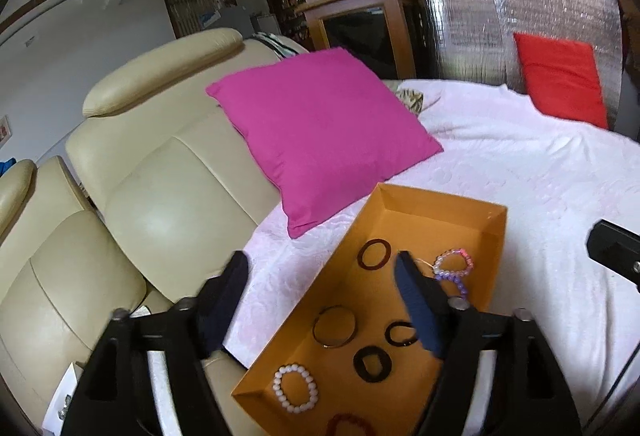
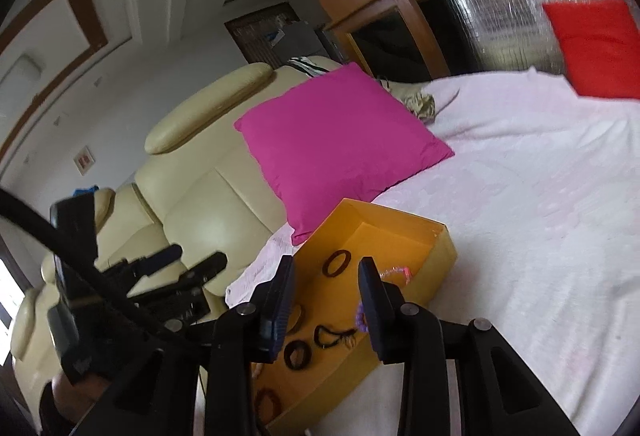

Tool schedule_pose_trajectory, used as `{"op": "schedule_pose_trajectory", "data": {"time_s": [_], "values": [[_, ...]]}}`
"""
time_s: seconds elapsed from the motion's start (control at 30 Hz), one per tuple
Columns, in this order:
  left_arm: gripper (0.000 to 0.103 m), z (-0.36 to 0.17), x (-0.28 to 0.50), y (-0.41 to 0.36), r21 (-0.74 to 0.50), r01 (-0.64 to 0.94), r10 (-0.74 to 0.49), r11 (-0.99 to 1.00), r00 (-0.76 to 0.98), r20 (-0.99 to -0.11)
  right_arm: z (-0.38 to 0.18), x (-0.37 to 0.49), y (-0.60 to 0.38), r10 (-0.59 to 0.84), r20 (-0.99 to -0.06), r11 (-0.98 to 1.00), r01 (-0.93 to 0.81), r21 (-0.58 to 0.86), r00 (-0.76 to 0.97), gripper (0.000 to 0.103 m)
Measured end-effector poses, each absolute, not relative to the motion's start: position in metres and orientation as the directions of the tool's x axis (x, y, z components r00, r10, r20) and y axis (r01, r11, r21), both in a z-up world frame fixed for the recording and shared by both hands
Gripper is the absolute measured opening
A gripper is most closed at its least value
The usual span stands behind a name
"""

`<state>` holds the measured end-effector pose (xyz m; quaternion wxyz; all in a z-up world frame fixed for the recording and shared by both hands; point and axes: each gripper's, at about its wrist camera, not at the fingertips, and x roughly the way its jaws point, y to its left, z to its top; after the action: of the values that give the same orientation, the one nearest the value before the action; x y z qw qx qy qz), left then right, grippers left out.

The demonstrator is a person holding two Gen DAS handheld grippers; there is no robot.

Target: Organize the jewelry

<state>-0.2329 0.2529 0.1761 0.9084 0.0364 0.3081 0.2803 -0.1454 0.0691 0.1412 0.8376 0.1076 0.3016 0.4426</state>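
An orange open box point(image 1: 444, 204) lies on the white bedspread and holds several bracelets and rings: a brown bangle point(image 1: 374, 254), a pink and purple bead bracelet point(image 1: 454, 263), a thin metal bangle point(image 1: 334, 326), a white bead bracelet point(image 1: 296, 388) and dark rings point(image 1: 372, 363). My left gripper point(image 1: 322, 268) is open and empty above the box's left wall. My right gripper point(image 2: 327, 268) is open and empty above the box point(image 2: 444, 252); the brown bangle point(image 2: 337, 262) shows between its fingers. The left gripper point(image 2: 196, 262) shows at the left of the right wrist view.
A magenta cushion point(image 1: 324, 132) leans at the head of the bed behind the box. A cream leather sofa point(image 1: 160, 180) stands to the left. A red cushion point(image 1: 560, 76) rests against a silver panel at the back right. The white bedspread point(image 1: 540, 172) stretches right.
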Motion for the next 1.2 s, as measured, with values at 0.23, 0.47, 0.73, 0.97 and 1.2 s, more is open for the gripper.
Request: {"op": "schedule_pose_trajectory", "data": {"time_s": [0.23,0.47,0.73,0.97,1.2], "values": [[0.082,0.204,-0.274,0.236,0.203,-0.49,0.521,0.848,0.697,-0.493,0.179,-0.201,0.038,0.786,-0.392,0.611,-0.695,0.378,0.478,0.057],[0.096,0.226,-0.32,0.21,0.213,-0.484,0.527,0.849,0.737,-0.423,0.204,-0.253,0.022,0.761,-0.411,0.639,-0.688,0.344,0.502,0.065],[0.096,0.241,-0.366,0.209,0.175,-0.484,0.509,0.858,0.752,-0.419,0.215,-0.305,0.016,0.687,-0.451,0.712,-0.649,0.268,0.569,0.065],[0.097,0.248,-0.384,0.217,0.163,-0.514,0.532,0.842,0.744,-0.405,0.22,-0.321,0.019,0.666,-0.464,0.73,-0.64,0.242,0.585,0.066],[0.097,0.246,-0.381,0.226,0.147,-0.52,0.528,0.841,0.734,-0.427,0.219,-0.321,0.028,0.651,-0.476,0.741,-0.632,0.228,0.592,0.066]]}}
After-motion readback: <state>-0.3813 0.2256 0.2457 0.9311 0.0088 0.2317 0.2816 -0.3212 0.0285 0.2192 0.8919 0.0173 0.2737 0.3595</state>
